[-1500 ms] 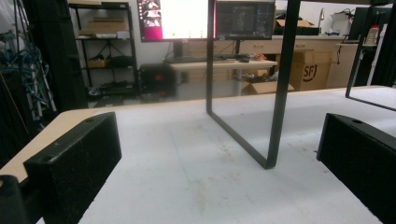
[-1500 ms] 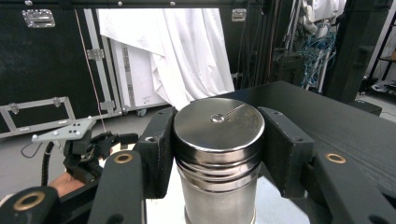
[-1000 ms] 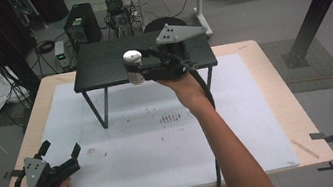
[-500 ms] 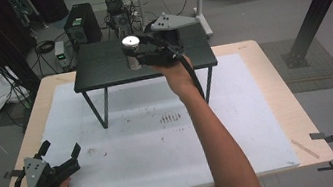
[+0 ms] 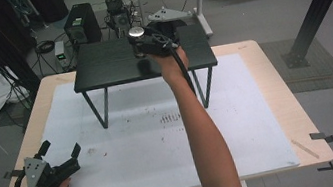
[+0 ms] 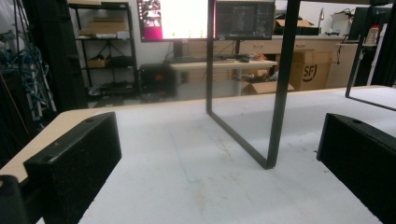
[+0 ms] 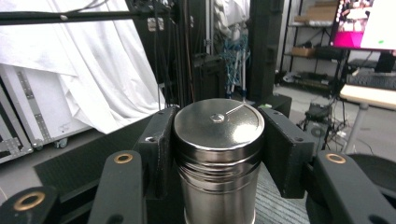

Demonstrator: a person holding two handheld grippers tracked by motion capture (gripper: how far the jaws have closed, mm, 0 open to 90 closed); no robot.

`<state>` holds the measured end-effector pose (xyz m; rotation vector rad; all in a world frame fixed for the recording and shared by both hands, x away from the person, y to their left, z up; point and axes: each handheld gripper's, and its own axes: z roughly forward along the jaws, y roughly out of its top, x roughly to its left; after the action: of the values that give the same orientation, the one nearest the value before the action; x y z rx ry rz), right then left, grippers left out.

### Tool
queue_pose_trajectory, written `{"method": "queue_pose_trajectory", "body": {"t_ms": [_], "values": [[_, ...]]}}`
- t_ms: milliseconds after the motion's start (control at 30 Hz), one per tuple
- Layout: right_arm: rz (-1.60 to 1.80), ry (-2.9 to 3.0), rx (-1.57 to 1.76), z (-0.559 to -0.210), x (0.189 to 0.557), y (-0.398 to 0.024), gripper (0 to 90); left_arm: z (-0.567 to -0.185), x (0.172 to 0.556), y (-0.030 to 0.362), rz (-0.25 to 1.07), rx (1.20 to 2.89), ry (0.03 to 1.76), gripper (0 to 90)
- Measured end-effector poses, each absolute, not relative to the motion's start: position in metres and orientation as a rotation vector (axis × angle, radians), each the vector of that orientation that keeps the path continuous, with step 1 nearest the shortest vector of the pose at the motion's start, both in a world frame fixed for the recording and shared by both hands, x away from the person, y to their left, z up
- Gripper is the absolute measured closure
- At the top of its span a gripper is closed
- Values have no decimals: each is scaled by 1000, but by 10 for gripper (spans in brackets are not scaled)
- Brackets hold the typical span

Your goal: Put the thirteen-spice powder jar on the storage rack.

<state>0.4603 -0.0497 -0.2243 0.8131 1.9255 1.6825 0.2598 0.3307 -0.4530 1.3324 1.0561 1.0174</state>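
Steel canister (image 7: 218, 154): upright, clamped between the jaws of the right gripper (image 5: 143, 45), held over the black stand (image 5: 99, 66); left gripper (image 5: 59, 158): jaws spread wide, nothing held, low at the worktop (image 5: 260, 124) near corner.
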Motion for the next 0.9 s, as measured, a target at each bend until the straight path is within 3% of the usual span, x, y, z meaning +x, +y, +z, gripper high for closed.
{"method": "queue_pose_trajectory", "body": {"t_ms": [900], "values": [[1648,1996,892,-235,471,-43,472,-453,260,331,1020,1333,1054,2]]}}
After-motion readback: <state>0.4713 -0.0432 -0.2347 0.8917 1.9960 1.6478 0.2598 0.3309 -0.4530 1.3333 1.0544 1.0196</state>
